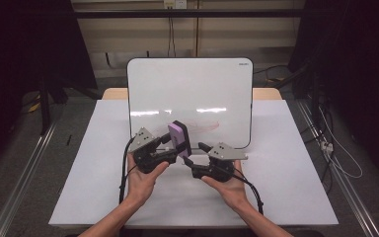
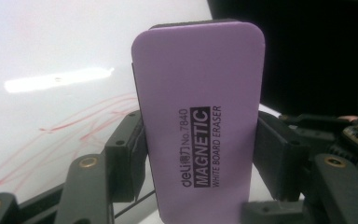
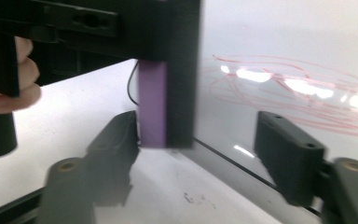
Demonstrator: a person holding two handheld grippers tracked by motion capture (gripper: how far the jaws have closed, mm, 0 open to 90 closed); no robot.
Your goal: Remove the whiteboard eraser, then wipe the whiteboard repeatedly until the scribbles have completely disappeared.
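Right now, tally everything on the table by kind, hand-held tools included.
Whiteboard: 1
Purple eraser: 1
Tools: 2, the left tool shut on the eraser, the right tool open
Total: 4

Counts around the whiteboard [image 1: 190, 94]

One whiteboard, flat on one white table sheet [image 1: 89, 163]. One purple eraser [image 1: 180, 138], at the whiteboard's near edge, clamped upright in the left gripper [image 1: 170, 144]. One patch of red scribble [image 1: 205, 126] on the whiteboard, just beyond the eraser. Two grippers: the left, and the right gripper [image 1: 193, 154] with jaws apart, both just in front of the whiteboard. Two hands, one under each gripper.
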